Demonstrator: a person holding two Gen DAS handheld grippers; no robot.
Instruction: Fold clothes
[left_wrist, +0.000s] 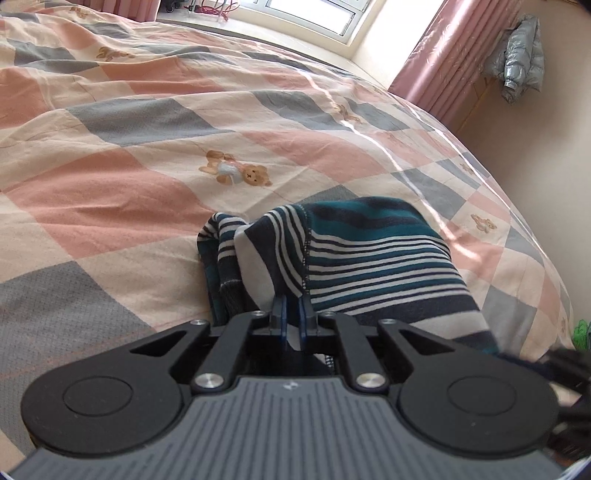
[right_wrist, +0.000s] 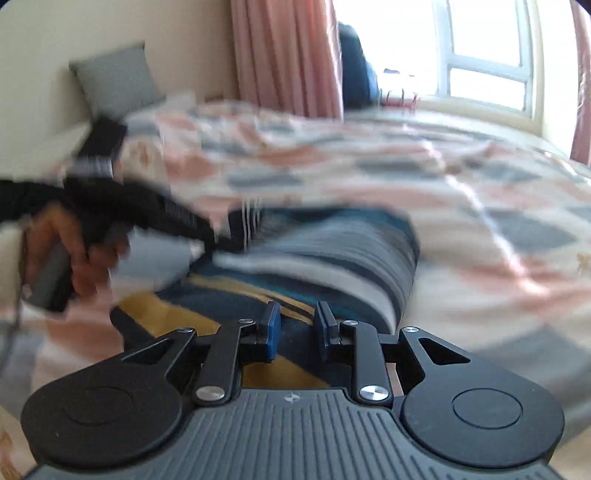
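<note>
A striped garment (left_wrist: 369, 258) in teal, navy and white lies bunched on the checked bedspread (left_wrist: 147, 184). My left gripper (left_wrist: 292, 306) is shut on a fold of it, with cloth draped over both blue pads. In the blurred right wrist view the same garment (right_wrist: 332, 251) shows yellow stripes on its near part. My right gripper (right_wrist: 297, 325) stands open just above that near edge, with nothing between its pads (right_wrist: 273, 325). The left gripper (right_wrist: 147, 210) and the hand (right_wrist: 74, 258) that holds it appear at the left of that view.
The bed's right edge (left_wrist: 535, 240) drops off toward a wall. Pink curtains (left_wrist: 454, 59) and a window (left_wrist: 314, 14) stand beyond the bed. A silver jacket (left_wrist: 517, 59) hangs at the right. A grey pillow (right_wrist: 114, 81) leans on the wall.
</note>
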